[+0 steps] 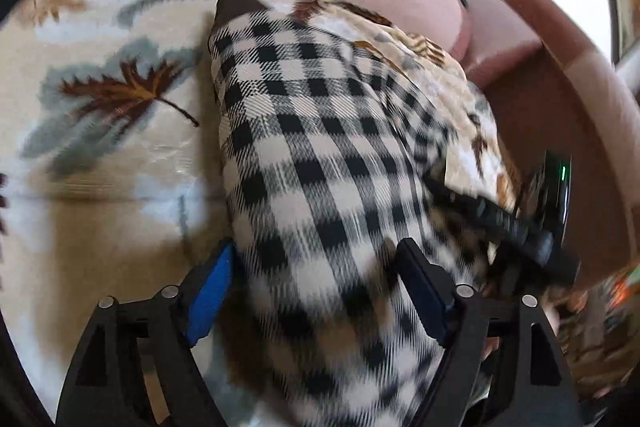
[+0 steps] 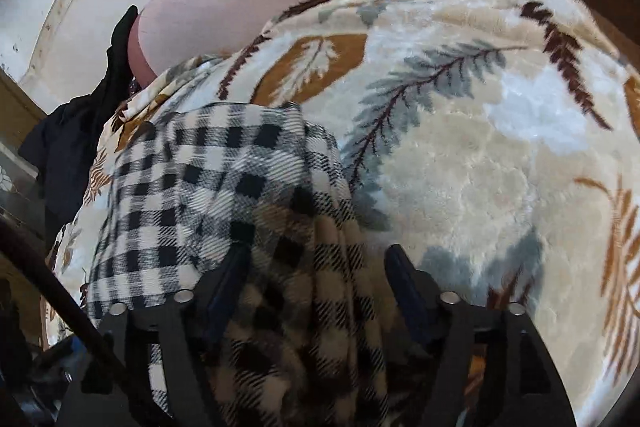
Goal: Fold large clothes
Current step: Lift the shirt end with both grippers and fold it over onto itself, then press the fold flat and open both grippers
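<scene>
Blanket (image 2: 480, 187) underlies checked cloth (image 2: 208, 179); black garment (image 2: 76, 131) beside.

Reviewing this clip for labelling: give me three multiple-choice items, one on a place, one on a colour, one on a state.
1. The checked garment lies on:
A a leaf-print blanket
B a bare floor
C a wooden chair

2. The garment's checks are:
A red and green
B black and cream
C blue and yellow

3. The left gripper has its jaws:
A pressed flat together
B spread apart with cloth between
C out of view

Key: 1 A, the leaf-print blanket surrounds it. 2 B, both views show it. 3 B, the blue pads stand wide.
</scene>
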Demonstrator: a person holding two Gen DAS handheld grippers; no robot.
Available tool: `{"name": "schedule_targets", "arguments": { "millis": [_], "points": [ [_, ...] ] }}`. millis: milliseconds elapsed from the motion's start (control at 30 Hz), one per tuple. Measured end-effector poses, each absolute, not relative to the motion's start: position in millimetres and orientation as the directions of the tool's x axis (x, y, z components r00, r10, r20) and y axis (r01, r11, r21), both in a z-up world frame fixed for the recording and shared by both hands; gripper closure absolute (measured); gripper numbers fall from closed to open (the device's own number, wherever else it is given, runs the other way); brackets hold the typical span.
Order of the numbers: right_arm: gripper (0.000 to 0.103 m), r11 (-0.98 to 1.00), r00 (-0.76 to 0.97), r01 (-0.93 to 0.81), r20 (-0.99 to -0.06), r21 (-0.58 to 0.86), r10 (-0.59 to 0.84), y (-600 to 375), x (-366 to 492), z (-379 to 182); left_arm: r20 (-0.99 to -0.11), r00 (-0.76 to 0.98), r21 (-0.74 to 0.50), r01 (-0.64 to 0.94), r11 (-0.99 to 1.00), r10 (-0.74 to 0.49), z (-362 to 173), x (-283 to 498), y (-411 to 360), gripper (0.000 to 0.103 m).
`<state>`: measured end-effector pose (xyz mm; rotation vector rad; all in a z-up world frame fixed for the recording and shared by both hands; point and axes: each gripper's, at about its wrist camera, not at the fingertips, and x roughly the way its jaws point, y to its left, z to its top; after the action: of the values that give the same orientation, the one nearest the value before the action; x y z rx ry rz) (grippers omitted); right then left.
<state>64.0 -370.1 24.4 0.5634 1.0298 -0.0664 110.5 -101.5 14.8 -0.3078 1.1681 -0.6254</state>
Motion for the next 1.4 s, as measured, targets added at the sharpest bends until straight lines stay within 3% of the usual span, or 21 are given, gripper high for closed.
{"name": "schedule_targets", "arguments": {
  "millis": [100, 167, 200, 233, 333, 467, 533, 667, 700, 767, 867, 1033, 1200, 1300, 1400],
  "points": [
    [0.024, 0.817, 0.545, 0.279, -0.783, 0.505, 0.299, -376, 67, 18, -0.753, 0.161, -0.603, 0.217, 0.768, -0.638, -4, 126, -109, 0.022],
    [0.054, 0.772, 0.538, 0.259, -0.750, 0.580, 0.384, -375, 70, 15, -0.771, 0.153, -0.582, 0.226, 0.781, -0.619, -4, 128, -113, 0.040],
    [0.058, 0.759, 0.541, 0.260, -0.741, 0.596, 0.397, -373, 71, 15, -0.776, 0.153, -0.568, 0.251, 0.784, -0.612, 2, 127, -114, 0.054],
    [0.068, 0.757, 0.543, 0.256, -0.737, 0.602, 0.403, -371, 72, 17, -0.779, 0.154, -0.557, 0.277, 0.783, -0.608, 9, 127, -115, 0.066],
    [0.078, 0.741, 0.577, 0.232, -0.702, 0.630, 0.417, -363, 72, 35, -0.781, 0.188, -0.508, 0.366, 0.780, -0.596, 45, 130, -118, 0.072],
    [0.081, 0.724, 0.659, 0.168, -0.622, 0.669, 0.422, -353, 71, 67, -0.790, 0.277, -0.382, 0.475, 0.793, -0.546, 88, 138, -125, 0.072],
    [0.081, 0.738, 0.668, 0.167, -0.626, 0.653, 0.402, -350, 70, 70, -0.812, 0.279, -0.338, 0.489, 0.804, -0.512, 89, 142, -125, 0.065],
    [0.076, 0.791, 0.583, 0.279, -0.750, 0.545, 0.311, -350, 75, 40, -0.881, 0.299, -0.211, 0.447, 0.869, -0.367, 54, 142, -124, 0.056],
    [0.074, 0.803, 0.556, 0.314, -0.783, 0.507, 0.278, -351, 76, 32, -0.888, 0.312, -0.186, 0.427, 0.885, -0.337, 43, 138, -119, 0.048],
    [0.061, 0.796, 0.550, 0.346, -0.794, 0.497, 0.257, -359, 70, 30, -0.871, 0.297, -0.267, 0.385, 0.884, -0.392, 32, 130, -102, 0.042],
    [0.061, 0.799, 0.592, 0.347, -0.776, 0.491, 0.220, -365, 61, 49, -0.844, 0.246, -0.385, 0.339, 0.858, -0.476, 24, 113, -79, 0.038],
    [0.061, 0.807, 0.656, 0.221, -0.696, 0.548, 0.292, -345, 39, 88, -0.819, 0.277, -0.405, 0.340, 0.849, -0.502, 14, 72, -61, 0.038],
    [0.072, 0.789, 0.595, 0.097, -0.670, 0.607, 0.443, -306, 26, 86, -0.805, 0.277, -0.439, 0.316, 0.841, -0.525, 0, 45, -49, 0.038],
    [0.072, 0.802, 0.541, 0.145, -0.725, 0.580, 0.426, -299, 19, 66, -0.810, 0.302, -0.406, 0.331, 0.852, -0.503, 0, 36, -51, 0.038],
    [0.085, 0.807, 0.481, 0.228, -0.784, 0.545, 0.393, -305, 10, 43, -0.812, 0.306, -0.399, 0.331, 0.855, -0.498, 2, 26, -44, 0.038]
  ]
}}
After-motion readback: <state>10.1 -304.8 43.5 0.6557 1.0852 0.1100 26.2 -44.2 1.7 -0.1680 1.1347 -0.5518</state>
